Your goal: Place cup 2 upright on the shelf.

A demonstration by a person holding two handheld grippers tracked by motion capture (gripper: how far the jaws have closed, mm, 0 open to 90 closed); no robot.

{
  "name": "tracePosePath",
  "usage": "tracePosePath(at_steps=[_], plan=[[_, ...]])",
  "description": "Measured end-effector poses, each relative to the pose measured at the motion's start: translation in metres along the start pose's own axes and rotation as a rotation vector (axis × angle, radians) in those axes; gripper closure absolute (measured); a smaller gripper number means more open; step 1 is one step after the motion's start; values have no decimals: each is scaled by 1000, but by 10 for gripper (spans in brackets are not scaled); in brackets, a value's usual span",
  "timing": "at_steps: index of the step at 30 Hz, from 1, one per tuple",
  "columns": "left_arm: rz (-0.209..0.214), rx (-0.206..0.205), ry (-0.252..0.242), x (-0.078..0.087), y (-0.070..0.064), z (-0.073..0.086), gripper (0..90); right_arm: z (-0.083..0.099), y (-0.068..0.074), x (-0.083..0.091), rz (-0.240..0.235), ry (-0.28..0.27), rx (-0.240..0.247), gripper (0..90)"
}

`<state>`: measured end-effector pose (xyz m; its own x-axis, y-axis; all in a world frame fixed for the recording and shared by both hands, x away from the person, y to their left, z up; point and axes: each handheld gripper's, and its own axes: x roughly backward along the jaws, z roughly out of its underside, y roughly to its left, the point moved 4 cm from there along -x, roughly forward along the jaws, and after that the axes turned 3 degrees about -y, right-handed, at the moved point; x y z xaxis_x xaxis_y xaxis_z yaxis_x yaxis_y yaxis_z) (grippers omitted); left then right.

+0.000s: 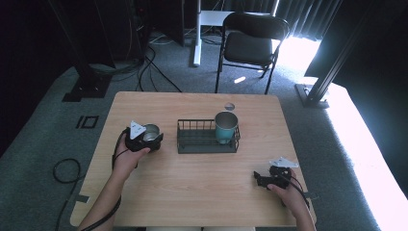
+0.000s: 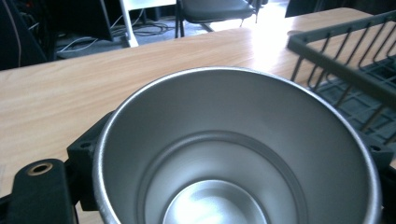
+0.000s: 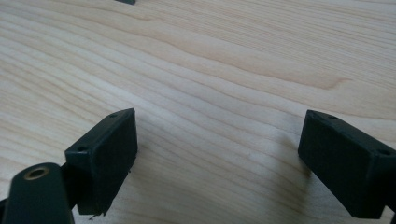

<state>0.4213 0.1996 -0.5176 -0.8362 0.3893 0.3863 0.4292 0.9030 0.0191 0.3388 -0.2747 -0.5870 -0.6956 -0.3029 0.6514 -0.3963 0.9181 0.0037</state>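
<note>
Here, left gripper (image 1: 153,139) clamped on a steel cup (image 1: 151,132), at about 9 o'clock of the table (image 1: 202,192), just left of the wire rack (image 1: 207,144) and apart from it. Cup seen from the left gripper view (image 2: 233,154): round, brushed bare metal inside, thin rolled rim, stepped ring partway down the wall, bright flat bottom; black jaw blocks pressed against its outer wall on both sides. No print or marking readable on the cup. Rack: dark coated wire, rectangular, low upright bars around a flat grid floor, placed at table centre; same rack at 2 o'clock in the left gripper view (image 2: 345,60). Teal cup (image 1: 225,127) upright in the rack's right end, smooth tapered wall, metal rim. Small round grey disc (image 1: 229,106) on the tabletop at 12 o'clock of the teal cup, too small to identify. Right gripper (image 1: 262,180) at roughly 4 o'clock of the table, jaws spread wide, nothing between them; matte black rectangular pads (image 3: 105,158) low over bare wood. Tabletop: pale wood-grain laminate, rounded corners. Black folding chair (image 1: 250,43) beyond the far edge, on grey carpet.
</note>
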Motion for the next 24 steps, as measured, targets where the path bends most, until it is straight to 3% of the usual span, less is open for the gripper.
tracePosePath(at_steps=[9, 14, 18, 24], plan=[[42, 2, -21, 7, -8, -22, 149, 0, 0, 0, 0, 0, 0, 114], [49, -18, -37, 11, -11, -38, 149, 0, 0, 0, 0, 1, 0, 114], [73, -6, -58, 15, -14, -53, 149, 0, 0, 0, 0, 0, 0, 114], [104, -35, -83, 21, -24, -76, 149, 0, 0, 0, 0, 0, 0, 114]])
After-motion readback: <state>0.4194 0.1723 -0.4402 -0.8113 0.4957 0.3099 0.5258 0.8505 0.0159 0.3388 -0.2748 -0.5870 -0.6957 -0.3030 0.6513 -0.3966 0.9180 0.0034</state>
